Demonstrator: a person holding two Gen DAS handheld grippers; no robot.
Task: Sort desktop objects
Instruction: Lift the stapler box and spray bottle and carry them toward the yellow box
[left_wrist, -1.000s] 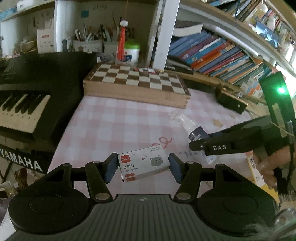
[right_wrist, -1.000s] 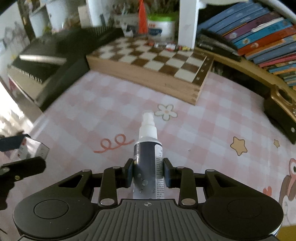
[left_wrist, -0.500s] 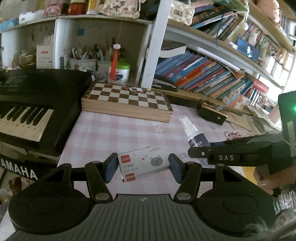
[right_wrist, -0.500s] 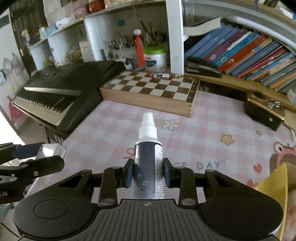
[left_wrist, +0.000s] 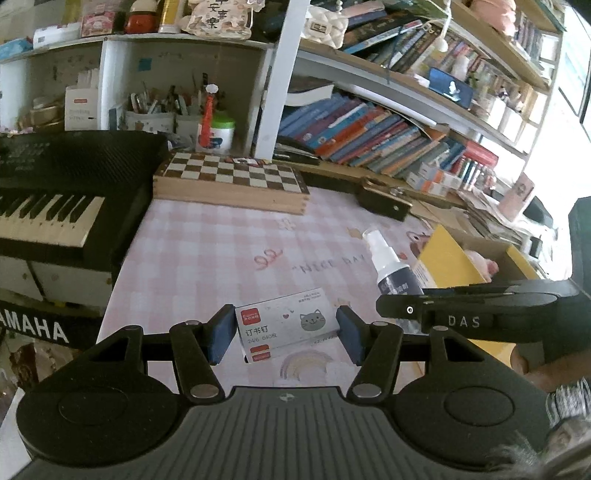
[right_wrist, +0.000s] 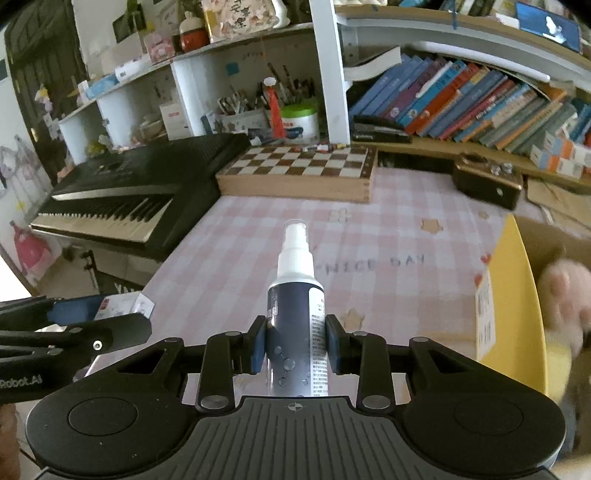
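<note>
Left gripper (left_wrist: 285, 330) clamped light, crushable staple box (left_wrist: 286, 328) endwise; right gripper (right_wrist: 295, 347) clamped slick spray bottle (right_wrist: 296, 310) mid-body, near yellow box (right_wrist: 511, 295).

A black keyboard (left_wrist: 62, 206) sits at the left edge of a pink checked surface (left_wrist: 207, 251). A wooden chessboard box (left_wrist: 232, 182) lies at the back, below shelves of leaning books (left_wrist: 369, 136) and pen pots (left_wrist: 155, 114).

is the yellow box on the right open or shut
Open. The yellow box shows its brown inside from above, with a pink plush toy lying in it; no lid covers it.
</note>
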